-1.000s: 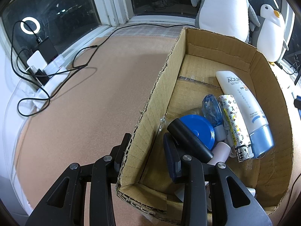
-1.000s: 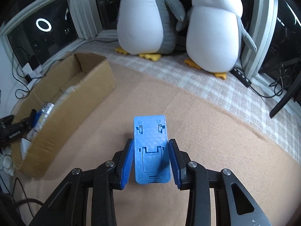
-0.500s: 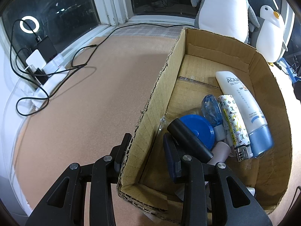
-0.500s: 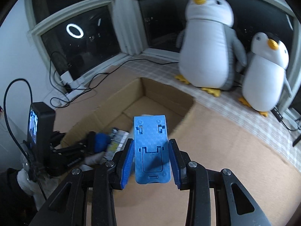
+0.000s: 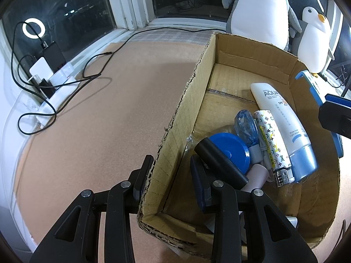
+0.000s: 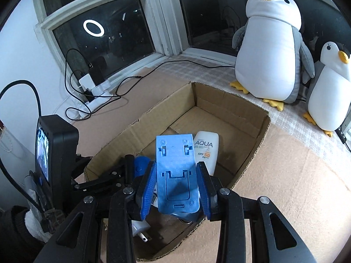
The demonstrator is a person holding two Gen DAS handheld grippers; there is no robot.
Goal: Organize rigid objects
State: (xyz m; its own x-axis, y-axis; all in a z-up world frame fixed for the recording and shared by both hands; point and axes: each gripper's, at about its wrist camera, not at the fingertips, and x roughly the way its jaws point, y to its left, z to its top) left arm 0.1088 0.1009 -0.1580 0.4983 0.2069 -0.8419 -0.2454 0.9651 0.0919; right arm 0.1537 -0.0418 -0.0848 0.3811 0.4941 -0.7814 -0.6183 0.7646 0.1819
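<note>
My right gripper (image 6: 175, 186) is shut on a flat blue plastic stand (image 6: 175, 164) and holds it tilted over the open cardboard box (image 6: 252, 151). In the left wrist view the stand (image 5: 311, 85) shows above the box's right wall. My left gripper (image 5: 170, 175) is shut on the box's near left wall (image 5: 182, 100), one finger outside and one inside. In the box lie a white sunscreen tube (image 5: 283, 127), a patterned lighter (image 5: 272, 144), a blue round lid (image 5: 228, 151), a black cylinder (image 5: 221, 164) and a clear blue dispenser (image 5: 245, 127).
Two plush penguins (image 6: 272, 50) (image 6: 329, 92) stand on the checked cloth behind the box. A power strip with chargers (image 5: 52, 79) and black cables (image 5: 96, 65) lies by the window at the left. The brown mat (image 5: 98, 131) lies left of the box.
The right gripper carried the blue stand from the open mat to above the box. The left gripper and the box stayed put.
</note>
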